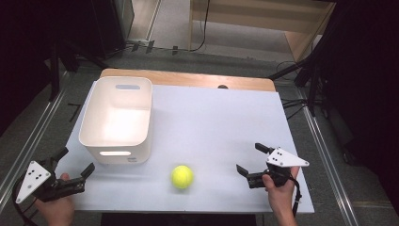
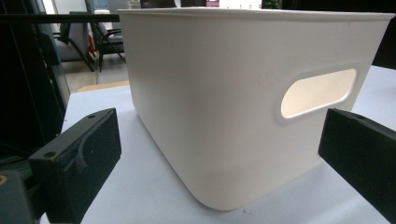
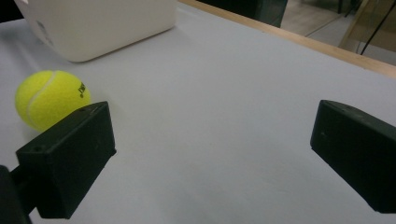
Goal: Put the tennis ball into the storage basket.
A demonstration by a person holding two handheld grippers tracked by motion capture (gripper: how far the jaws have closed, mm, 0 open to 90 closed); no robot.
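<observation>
Yellow tennis ball [image 1: 182, 177] lies low centre (bare table [image 1: 226, 122] all round), between wide-open, empty left gripper [image 1: 74, 161] at lower left and right gripper [image 1: 252, 158] at lower right, also agape and empty; white bin [image 1: 117, 120] stands upper left.

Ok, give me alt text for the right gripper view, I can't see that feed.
A yellow tennis ball lies on the white table at far left, partly behind one black jaw of the open right claw, not between the jaws. A white bin stands beyond it at top left.
</observation>
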